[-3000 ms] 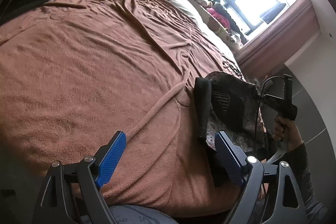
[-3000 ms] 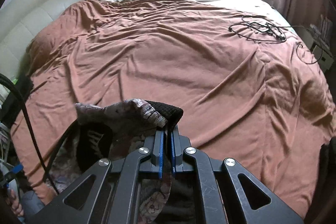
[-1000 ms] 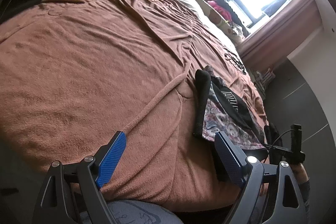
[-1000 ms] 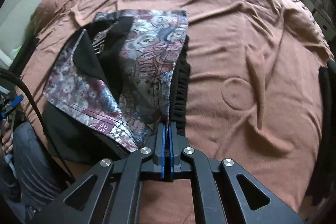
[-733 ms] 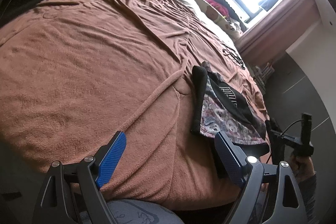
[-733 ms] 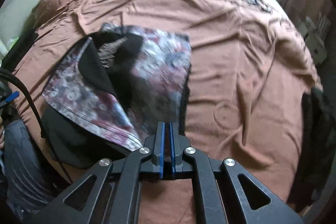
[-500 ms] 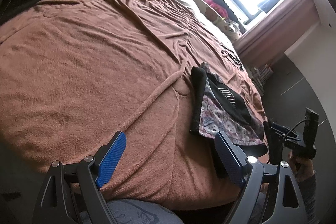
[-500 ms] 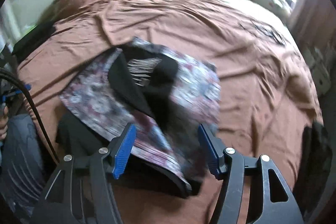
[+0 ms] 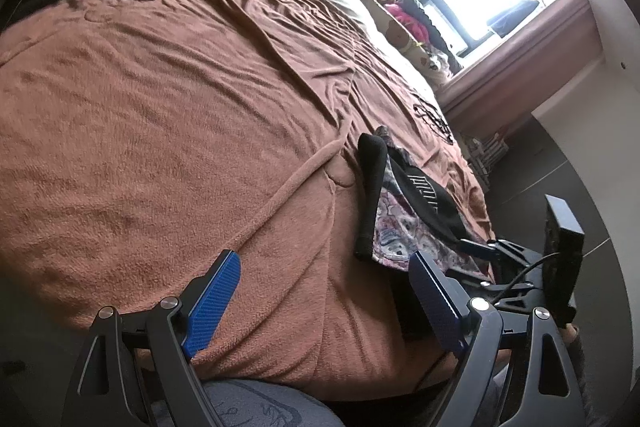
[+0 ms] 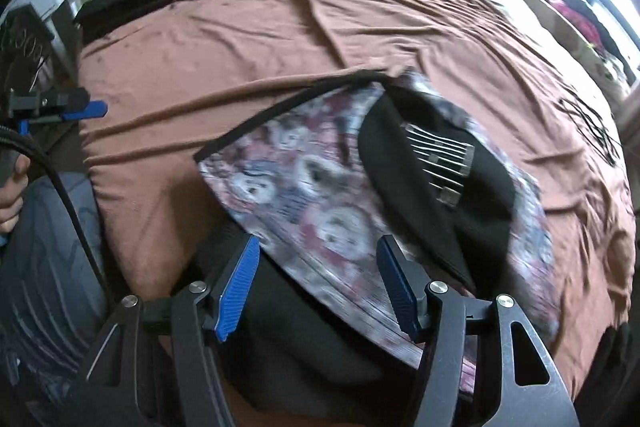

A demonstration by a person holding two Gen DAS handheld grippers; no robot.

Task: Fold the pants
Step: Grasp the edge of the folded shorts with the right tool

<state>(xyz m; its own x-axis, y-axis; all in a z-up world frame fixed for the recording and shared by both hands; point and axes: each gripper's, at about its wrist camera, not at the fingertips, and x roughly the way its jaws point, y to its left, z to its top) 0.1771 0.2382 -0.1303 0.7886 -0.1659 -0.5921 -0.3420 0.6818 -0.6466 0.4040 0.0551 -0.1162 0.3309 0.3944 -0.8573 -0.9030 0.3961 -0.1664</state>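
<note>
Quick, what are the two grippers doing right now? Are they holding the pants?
Left gripper: open, holding nothing, above the brown blanket.
Right gripper: open, holding nothing, over the patterned pants.

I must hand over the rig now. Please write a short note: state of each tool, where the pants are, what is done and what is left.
Left tool: open, holds nothing, over the bed's near edge, apart from the pants.
Right tool: open, nothing gripped; the pants' near edge shows between its fingers.
Pants: patterned with black lining, lying folded on the brown blanket at the bed's near edge.
Done: at least one fold; the cloth lies in layers.
Left: black parts stick out at the near edge; probably tidy them or fold once more.
</note>
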